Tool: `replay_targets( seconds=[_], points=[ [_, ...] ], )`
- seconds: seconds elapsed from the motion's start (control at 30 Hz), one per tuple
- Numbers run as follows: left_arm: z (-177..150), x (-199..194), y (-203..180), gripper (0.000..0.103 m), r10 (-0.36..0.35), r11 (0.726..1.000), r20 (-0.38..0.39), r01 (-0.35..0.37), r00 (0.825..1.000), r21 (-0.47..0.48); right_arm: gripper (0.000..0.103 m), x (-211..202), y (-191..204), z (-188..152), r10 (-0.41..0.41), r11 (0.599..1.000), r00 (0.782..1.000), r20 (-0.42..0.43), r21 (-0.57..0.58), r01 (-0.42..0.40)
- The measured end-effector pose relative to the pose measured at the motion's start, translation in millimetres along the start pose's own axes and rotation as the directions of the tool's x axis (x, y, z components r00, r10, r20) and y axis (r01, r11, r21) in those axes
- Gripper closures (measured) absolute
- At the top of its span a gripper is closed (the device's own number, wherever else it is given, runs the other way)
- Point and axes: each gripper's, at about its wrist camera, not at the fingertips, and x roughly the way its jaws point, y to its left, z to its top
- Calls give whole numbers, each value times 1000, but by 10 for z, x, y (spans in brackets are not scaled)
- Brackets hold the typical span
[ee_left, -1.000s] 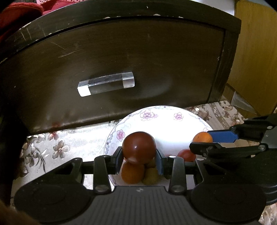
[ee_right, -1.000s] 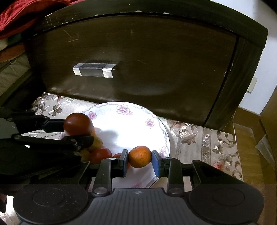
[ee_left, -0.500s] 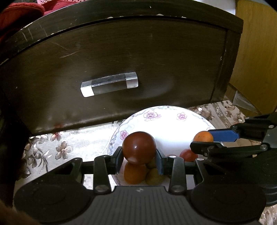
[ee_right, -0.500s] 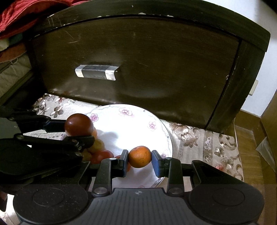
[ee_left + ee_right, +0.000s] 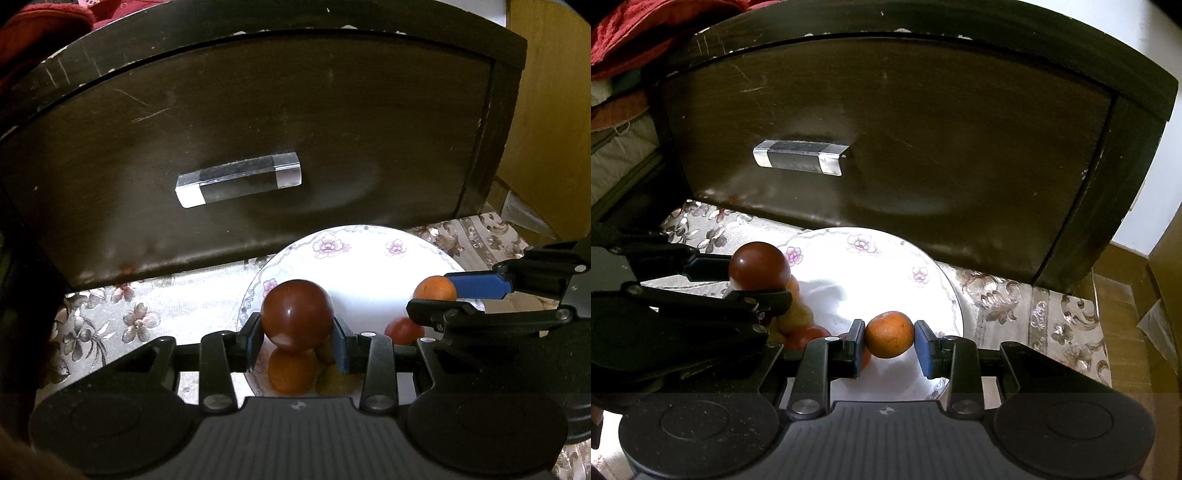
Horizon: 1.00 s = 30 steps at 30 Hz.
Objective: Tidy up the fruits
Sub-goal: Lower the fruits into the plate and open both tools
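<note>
Dim fisheye views, blown-out glare on the plate point(image 5: 369, 266).

A dark red, glossy round fruit point(image 5: 297, 314) is raised above the left side of a white plate with pink flowers point(image 5: 354, 251), clamped at its sides. A small orange fruit point(image 5: 889, 334) is raised over the plate's near right part, also clamped. On the plate's near left edge lie an orange fruit point(image 5: 290, 373), a yellowish fruit point(image 5: 332, 382) and a red fruit point(image 5: 404, 330), close together.
</note>
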Motion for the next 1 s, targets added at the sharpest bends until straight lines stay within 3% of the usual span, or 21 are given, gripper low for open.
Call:
replay_targets(
  seconds=[1.0],
  points=[
    [-3,-93,8,57,-15,1000,16,15,1000,0,72,-41,-72,-19,30,998,1000,1,46,-30]
  ],
)
